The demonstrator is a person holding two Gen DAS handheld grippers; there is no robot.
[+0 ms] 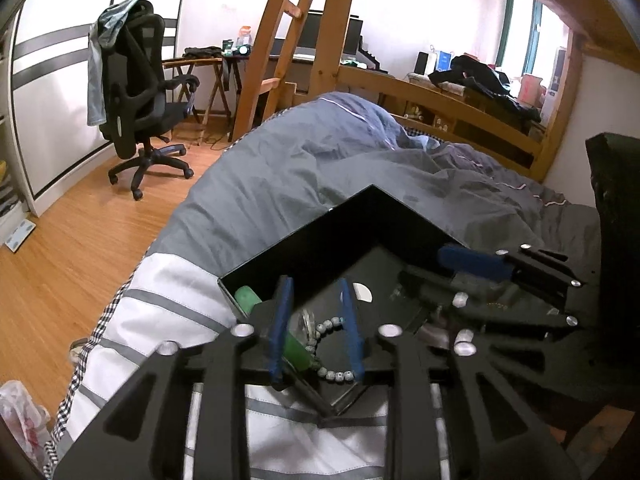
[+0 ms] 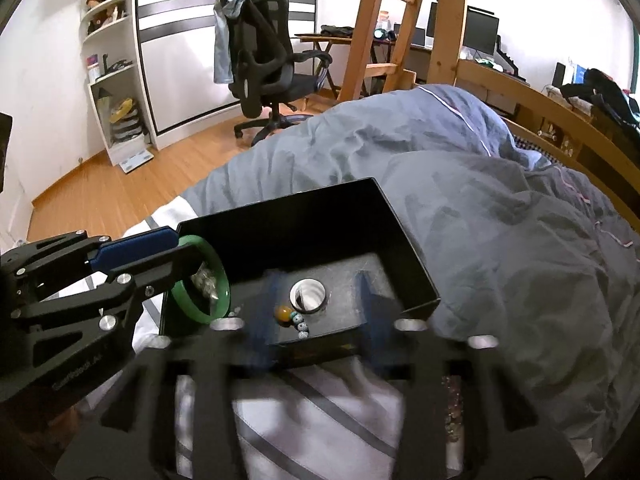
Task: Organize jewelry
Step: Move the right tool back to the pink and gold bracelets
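Though blurred, left gripper (image 2: 176,248) print unreadable beside green bangle (image 2: 216,280).

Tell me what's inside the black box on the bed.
Inside the black box: a green bangle, a grey bead bracelet with an amber bead. The grippers cover its near edge.

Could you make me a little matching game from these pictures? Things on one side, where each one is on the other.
Things:
1. green bangle
2. beaded bracelet
3. black box
4. office chair

Places:
A. on the wooden floor
B. on the grey duvet
C. on the box floor, between the left gripper's fingers
D. leaning at the box's left wall, by the left gripper's tip

Pairs: 1-D, 2-C, 3-B, 4-A
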